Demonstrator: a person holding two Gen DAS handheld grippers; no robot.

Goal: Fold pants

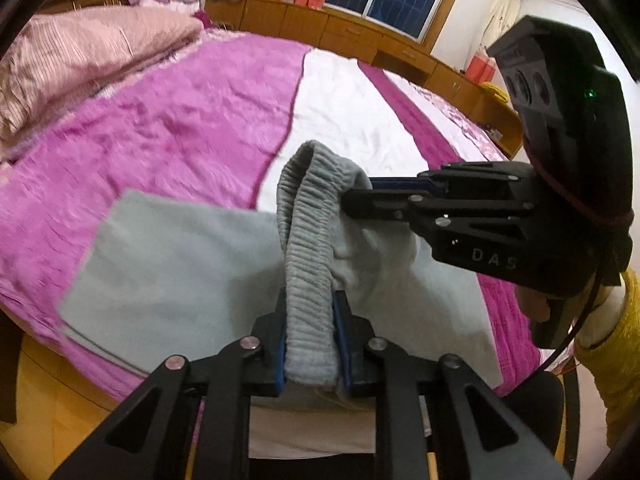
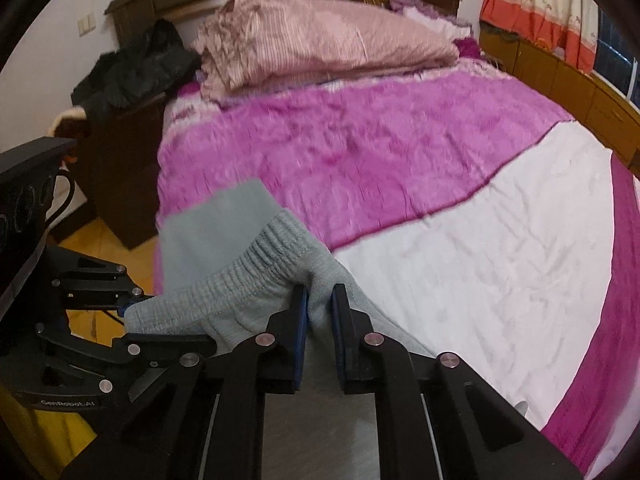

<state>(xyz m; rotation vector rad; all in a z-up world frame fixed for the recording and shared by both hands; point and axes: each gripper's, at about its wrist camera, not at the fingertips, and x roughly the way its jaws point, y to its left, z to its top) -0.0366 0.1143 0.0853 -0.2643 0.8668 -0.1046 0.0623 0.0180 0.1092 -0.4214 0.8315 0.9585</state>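
Grey sweatpants (image 1: 168, 264) lie partly flat on the bed, with their ribbed waistband (image 1: 308, 248) lifted into a loop. My left gripper (image 1: 312, 320) is shut on one end of the waistband, which fills the space between its blue pads. My right gripper (image 1: 354, 200) comes in from the right, shut on the other end. In the right wrist view, the right gripper (image 2: 320, 304) pinches a fold of grey fabric. The waistband (image 2: 256, 264) runs left from there to the left gripper (image 2: 168, 320). The pants (image 2: 208, 228) hang down behind it.
The bed carries a magenta blanket (image 1: 160, 128) with a white panel (image 1: 340, 112). A folded pink quilt (image 2: 320, 40) lies at the headboard. A dark jacket (image 2: 132, 72) sits on a nightstand. Wooden cabinets (image 1: 360, 36) line the window wall. A yellow sleeve (image 1: 616, 360) holds the right gripper.
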